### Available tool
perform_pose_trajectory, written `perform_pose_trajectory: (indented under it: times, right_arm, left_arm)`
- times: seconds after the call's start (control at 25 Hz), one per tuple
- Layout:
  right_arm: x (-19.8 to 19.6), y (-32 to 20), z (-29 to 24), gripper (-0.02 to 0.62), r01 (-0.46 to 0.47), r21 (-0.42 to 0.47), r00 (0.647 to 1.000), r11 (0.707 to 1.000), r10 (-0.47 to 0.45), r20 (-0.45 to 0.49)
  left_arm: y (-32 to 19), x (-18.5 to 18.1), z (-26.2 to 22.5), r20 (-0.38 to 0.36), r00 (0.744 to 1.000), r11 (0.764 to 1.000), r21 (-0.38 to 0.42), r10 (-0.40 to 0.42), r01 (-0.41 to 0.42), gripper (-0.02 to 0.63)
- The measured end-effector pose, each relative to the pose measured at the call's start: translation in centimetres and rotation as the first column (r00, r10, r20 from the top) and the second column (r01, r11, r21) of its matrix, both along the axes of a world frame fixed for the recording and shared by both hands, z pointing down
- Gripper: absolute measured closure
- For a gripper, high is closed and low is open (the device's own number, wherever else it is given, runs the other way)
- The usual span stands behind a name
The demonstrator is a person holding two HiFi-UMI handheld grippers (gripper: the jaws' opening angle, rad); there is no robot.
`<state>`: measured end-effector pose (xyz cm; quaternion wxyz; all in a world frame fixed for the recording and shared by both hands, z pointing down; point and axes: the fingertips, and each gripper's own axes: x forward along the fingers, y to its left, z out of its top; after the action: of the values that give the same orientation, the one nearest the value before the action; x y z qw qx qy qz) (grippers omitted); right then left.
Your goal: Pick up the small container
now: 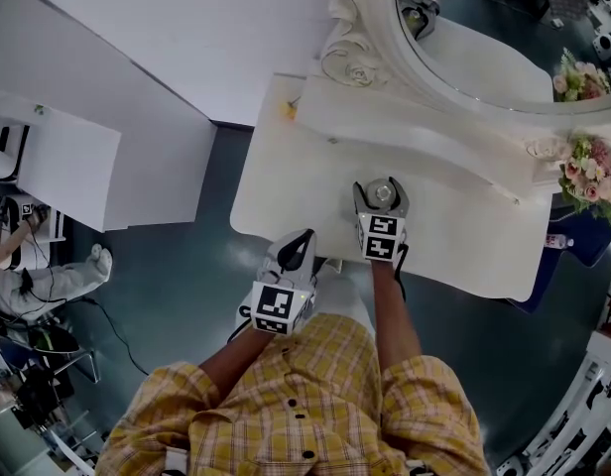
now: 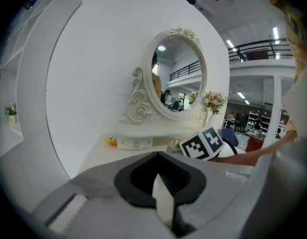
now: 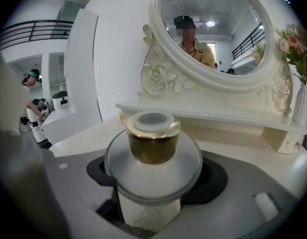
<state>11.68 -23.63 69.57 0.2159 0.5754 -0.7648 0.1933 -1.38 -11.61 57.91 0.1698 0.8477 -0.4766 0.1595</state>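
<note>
the right gripper [image 1: 383, 190] is out over the middle of the white dressing table [image 1: 286, 191], its jaws pointing toward the mirror. the jaws stand wide and are closed on the small container [image 3: 153, 148], with one black pad against each side of its round body. the small container is a frosted, bulb-shaped jar with a gold collar and a pale flat cap, upright between the jaws. whether its base rests on the tabletop or hangs just above it cannot be told. in the head view it shows as a small round thing just ahead of the right gripper's marker cube [image 1: 381, 238].

the left gripper [image 1: 297, 250] is nearer the person, at the table's front edge and apart from the container. its jaws are drawn together at the tips with nothing between them. only a sliver of white tabletop shows through the hollow of its pads.

behind the container runs a low raised shelf [image 3: 213, 117], and above it stands an oval mirror [image 1: 484, 53] in a white frame [image 1: 347, 62] carved with a rose and scrolls. a vase of pink and white flowers [image 1: 589, 167] stands to the right of the mirror. a small orange object [image 1: 289, 110] lies on the tabletop near the left back corner, beside a little drawer [image 2: 135, 143] under the shelf. the person holding the grippers wears a yellow plaid shirt [image 1: 315, 405]. another person in white [image 1: 28, 281] is far off on the left, across the dark floor.
</note>
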Motion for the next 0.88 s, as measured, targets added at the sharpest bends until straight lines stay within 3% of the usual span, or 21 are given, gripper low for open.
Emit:
perform_pose_trajectory:
  times: [0.88]
  right_arm:
    - [0.4,4.8,-9.4,0.258,-0.017,0.095,0.996,0.995,0.008,0.089]
  left_arm:
    - [-0.2,-0.2,-3.8,-0.015,1.000,0.995,0.092,0.028,-0.026,0.607]
